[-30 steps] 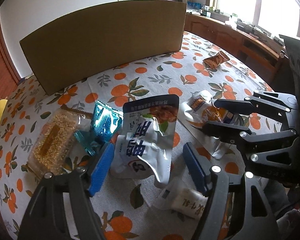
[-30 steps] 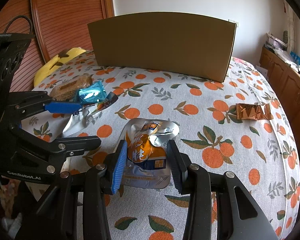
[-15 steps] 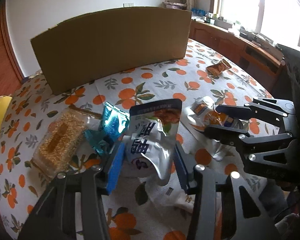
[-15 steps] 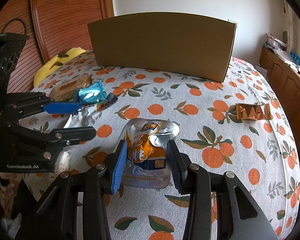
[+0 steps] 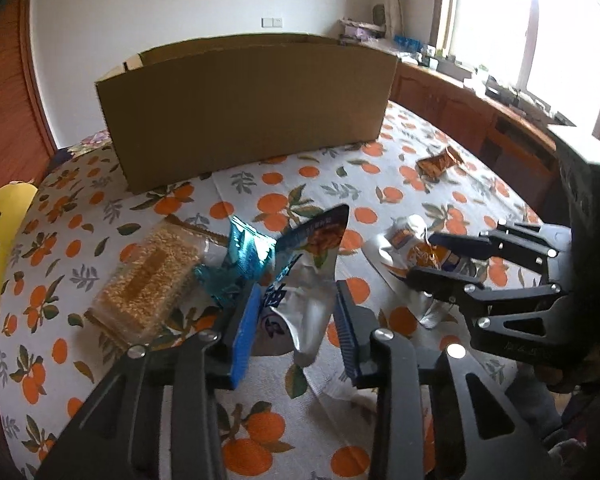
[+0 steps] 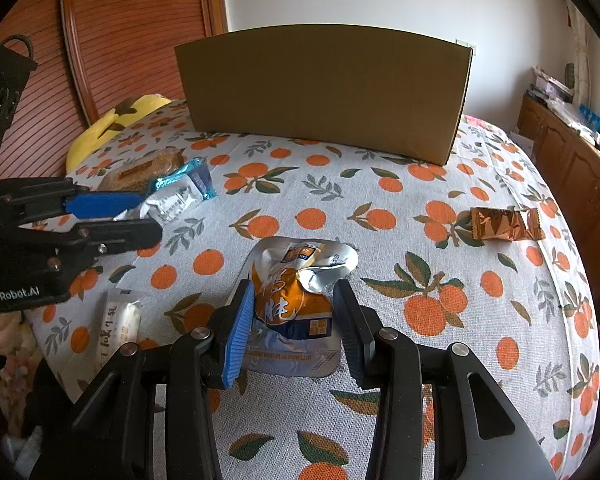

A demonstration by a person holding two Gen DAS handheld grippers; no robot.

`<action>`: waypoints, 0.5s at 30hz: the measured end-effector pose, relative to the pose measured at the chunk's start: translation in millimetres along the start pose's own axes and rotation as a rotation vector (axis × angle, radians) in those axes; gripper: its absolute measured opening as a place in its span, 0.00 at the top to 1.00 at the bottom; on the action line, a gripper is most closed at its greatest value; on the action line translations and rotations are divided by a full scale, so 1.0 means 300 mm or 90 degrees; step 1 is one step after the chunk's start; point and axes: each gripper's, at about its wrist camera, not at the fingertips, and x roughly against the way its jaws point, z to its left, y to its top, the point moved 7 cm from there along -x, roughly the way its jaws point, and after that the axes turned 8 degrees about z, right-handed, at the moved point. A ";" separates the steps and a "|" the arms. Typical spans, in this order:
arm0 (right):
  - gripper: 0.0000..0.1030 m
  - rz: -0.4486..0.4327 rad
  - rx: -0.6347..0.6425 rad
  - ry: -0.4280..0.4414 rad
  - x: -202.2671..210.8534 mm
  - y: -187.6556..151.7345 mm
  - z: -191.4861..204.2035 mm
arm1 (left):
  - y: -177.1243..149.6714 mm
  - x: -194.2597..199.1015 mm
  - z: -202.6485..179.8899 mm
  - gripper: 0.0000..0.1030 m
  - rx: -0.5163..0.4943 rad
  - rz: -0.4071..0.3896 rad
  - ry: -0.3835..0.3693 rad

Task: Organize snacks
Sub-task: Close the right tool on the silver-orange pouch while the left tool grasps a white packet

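Two pouches are in my grippers at once. My left gripper [image 5: 296,320], low centre of the left wrist view, is clamped on the silver-and-blue pouch [image 5: 304,276]: crinkled foil, blue characters on its lower part, a food photo on the dark top corner, which tilts toward the upper right. Its jaws have just been closing, and the foil now buckles between the blue pad and the black one. Compared with a second ago, when the pouch lay flat between wide jaws, it is pinched and raised off the orange-print tablecloth [image 5: 268,200], and the cardboard box [image 5: 244,108] sits larger and higher in frame, its open top edge now visible.

My right gripper [image 6: 296,320], bottom centre of the right wrist view, grips the silver-and-orange pouch [image 6: 296,292], crumpled at its top, lying on the cloth; nothing there has changed.

Left of centre in the left view lie a clear-wrapped sesame bar [image 5: 148,284] and a teal packet [image 5: 236,260], touching the held pouch. A small white packet [image 6: 118,322] lies lower left in the right view, and a copper-coloured wrapper [image 6: 506,224] sits alone at right.
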 end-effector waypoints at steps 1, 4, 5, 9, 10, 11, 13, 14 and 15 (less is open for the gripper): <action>0.61 0.001 0.001 0.000 -0.001 0.001 -0.002 | 0.002 0.009 0.004 0.67 0.004 -0.005 -0.001; 0.61 0.001 -0.001 0.000 -0.001 0.001 0.000 | 0.004 0.023 0.011 0.69 0.013 -0.011 -0.006; 0.61 0.001 -0.001 0.000 0.000 0.001 0.000 | 0.002 0.025 0.013 0.70 0.014 -0.011 -0.005; 0.60 0.005 0.000 -0.002 -0.003 0.002 -0.003 | -0.004 0.016 0.020 0.71 0.015 -0.008 0.000; 0.59 0.006 -0.001 -0.003 -0.005 0.003 -0.002 | -0.005 0.011 0.021 0.70 0.015 -0.006 -0.002; 0.57 0.008 -0.002 -0.004 -0.007 0.005 0.001 | -0.006 0.010 0.019 0.70 0.015 -0.007 -0.001; 0.49 0.020 0.011 -0.012 -0.016 0.009 0.015 | -0.005 0.010 0.018 0.70 0.014 -0.008 0.000; 0.46 0.025 0.017 -0.014 -0.019 0.010 0.026 | -0.006 0.010 0.017 0.70 0.013 -0.009 0.000; 0.40 0.030 0.021 -0.014 -0.024 0.011 0.032 | -0.006 0.010 0.016 0.70 0.013 -0.009 0.000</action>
